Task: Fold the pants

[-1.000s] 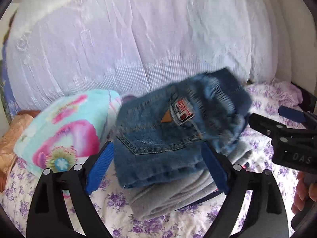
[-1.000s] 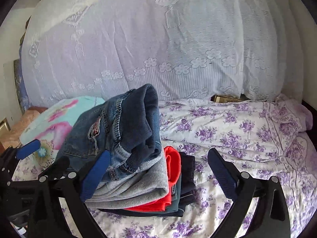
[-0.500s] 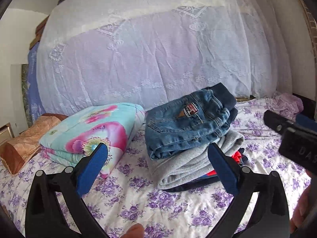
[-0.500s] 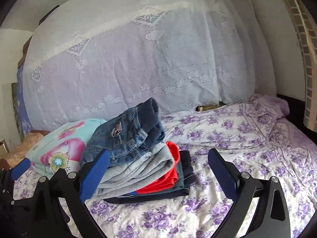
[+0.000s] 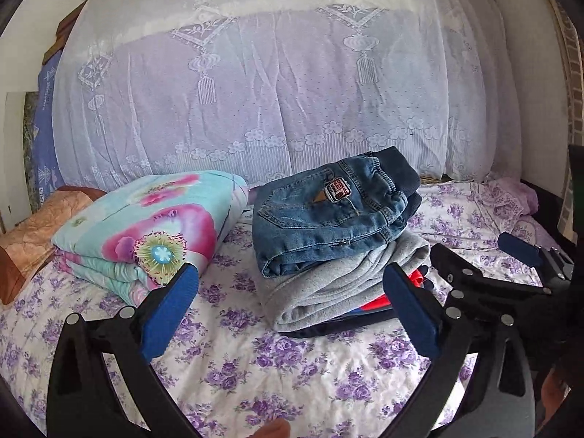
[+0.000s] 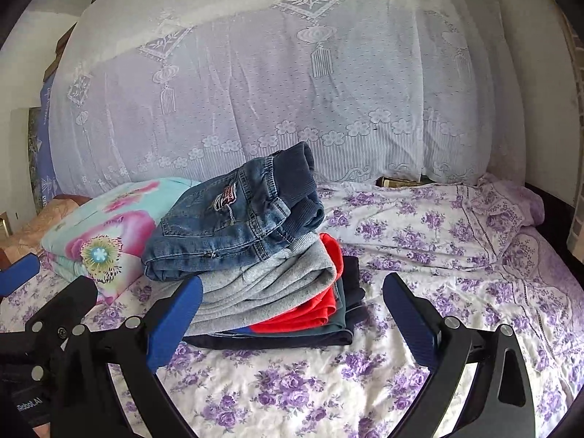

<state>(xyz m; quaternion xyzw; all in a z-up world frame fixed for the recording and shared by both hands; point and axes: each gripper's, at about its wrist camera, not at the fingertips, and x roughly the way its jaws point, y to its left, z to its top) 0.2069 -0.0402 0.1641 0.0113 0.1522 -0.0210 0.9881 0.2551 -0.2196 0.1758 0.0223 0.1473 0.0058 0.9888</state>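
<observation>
1. Folded jeans (image 5: 334, 215) lay atop a stack (image 5: 339, 284) of folded clothes on the bed (image 5: 292, 372), beside a floral quilt (image 5: 146, 226).
2. The left claw (image 5: 292, 314) and right claw (image 6: 292, 314) both stood apart, empty, short of the stack.
3. The fold looked done; a clean finish likely meant pulling back level without snagging the leaning jeans.

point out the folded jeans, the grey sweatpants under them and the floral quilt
folded jeans (image 5: 321, 219), left wrist view, on the back pocket
grey sweatpants (image 6: 266, 284), right wrist view, on the folded side
floral quilt (image 5: 153, 226), left wrist view, on the top face
</observation>
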